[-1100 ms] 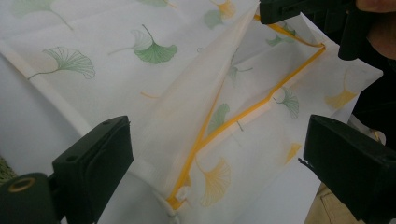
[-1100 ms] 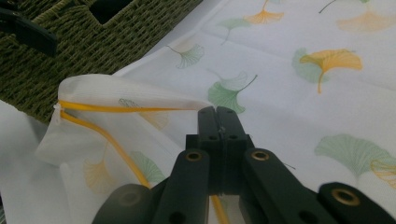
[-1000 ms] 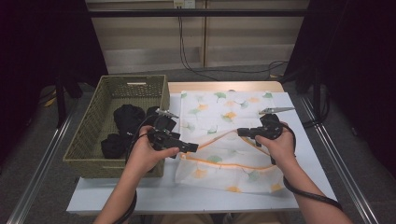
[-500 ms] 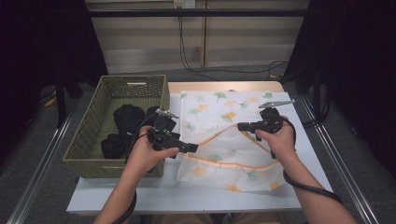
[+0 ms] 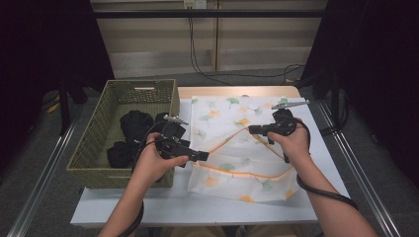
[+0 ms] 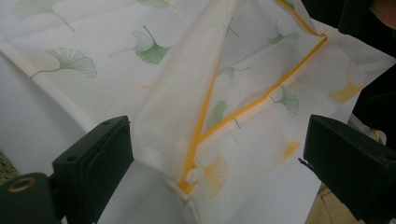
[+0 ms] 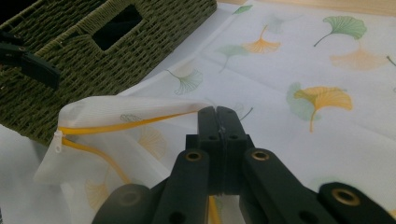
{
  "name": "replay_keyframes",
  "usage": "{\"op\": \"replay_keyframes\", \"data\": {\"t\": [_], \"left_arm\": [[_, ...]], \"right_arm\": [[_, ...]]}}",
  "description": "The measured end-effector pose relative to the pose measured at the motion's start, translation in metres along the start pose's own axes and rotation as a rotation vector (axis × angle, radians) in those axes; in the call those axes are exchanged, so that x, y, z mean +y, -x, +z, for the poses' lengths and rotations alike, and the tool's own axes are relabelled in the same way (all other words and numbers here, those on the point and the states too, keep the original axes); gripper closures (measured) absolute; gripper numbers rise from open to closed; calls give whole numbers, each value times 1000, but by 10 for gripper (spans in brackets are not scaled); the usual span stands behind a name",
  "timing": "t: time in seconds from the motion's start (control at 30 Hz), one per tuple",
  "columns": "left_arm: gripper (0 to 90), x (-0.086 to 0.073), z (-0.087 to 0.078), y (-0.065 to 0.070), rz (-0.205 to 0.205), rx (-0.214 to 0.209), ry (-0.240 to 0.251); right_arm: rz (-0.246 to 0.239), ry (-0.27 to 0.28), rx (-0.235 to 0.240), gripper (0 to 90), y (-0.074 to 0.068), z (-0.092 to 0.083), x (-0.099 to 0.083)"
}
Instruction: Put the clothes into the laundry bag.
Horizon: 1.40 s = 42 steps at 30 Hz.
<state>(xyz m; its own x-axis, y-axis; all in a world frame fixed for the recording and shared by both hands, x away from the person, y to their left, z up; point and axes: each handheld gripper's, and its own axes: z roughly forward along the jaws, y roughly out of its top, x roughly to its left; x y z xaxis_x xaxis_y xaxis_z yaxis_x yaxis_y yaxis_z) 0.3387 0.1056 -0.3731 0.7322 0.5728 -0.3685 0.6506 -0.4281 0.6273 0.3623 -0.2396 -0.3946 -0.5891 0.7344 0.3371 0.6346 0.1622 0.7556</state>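
A white mesh bag (image 5: 232, 123) printed with ginkgo leaves lies on the table, its yellow zip (image 5: 225, 143) open. My right gripper (image 5: 252, 130) is shut on the upper edge of the opening (image 7: 140, 109) and holds it up off the lower layer. In the right gripper view its jaws (image 7: 217, 112) are pressed together on the fabric. My left gripper (image 5: 205, 157) hovers at the bag's left end with its jaws wide apart. The zip's end with its white pull (image 6: 191, 176) sits between those jaws (image 6: 219, 135), untouched.
A green woven basket (image 5: 123, 85) stands left of the bag and holds several black garments (image 5: 136, 123). Its wall (image 7: 93, 56) is close to the lifted bag edge. A wooden strip (image 5: 237, 91) runs along the table's far edge.
My right gripper has drifted slightly toward the far side with the bag's edge, lifting the opening a little. The left gripper has stayed put.
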Motion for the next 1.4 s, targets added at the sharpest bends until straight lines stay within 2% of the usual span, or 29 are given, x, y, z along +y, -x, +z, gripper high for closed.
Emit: {"op": "replay_keyframes", "data": {"t": [0.6, 0.87, 0.93, 1.4], "left_arm": [[79, 0, -1, -1, 4, 3, 0], [79, -1, -1, 0, -9, 7, 8], [79, 0, -2, -1, 3, 3, 1], [79, 0, -5, -1, 8, 4, 8]], "right_arm": [[0, 17, 10, 900, 2, 1, 14], [3, 20, 7, 900, 4, 3, 17], [10, 22, 6, 900, 5, 3, 19], [6, 25, 3, 900, 6, 7, 25]]}}
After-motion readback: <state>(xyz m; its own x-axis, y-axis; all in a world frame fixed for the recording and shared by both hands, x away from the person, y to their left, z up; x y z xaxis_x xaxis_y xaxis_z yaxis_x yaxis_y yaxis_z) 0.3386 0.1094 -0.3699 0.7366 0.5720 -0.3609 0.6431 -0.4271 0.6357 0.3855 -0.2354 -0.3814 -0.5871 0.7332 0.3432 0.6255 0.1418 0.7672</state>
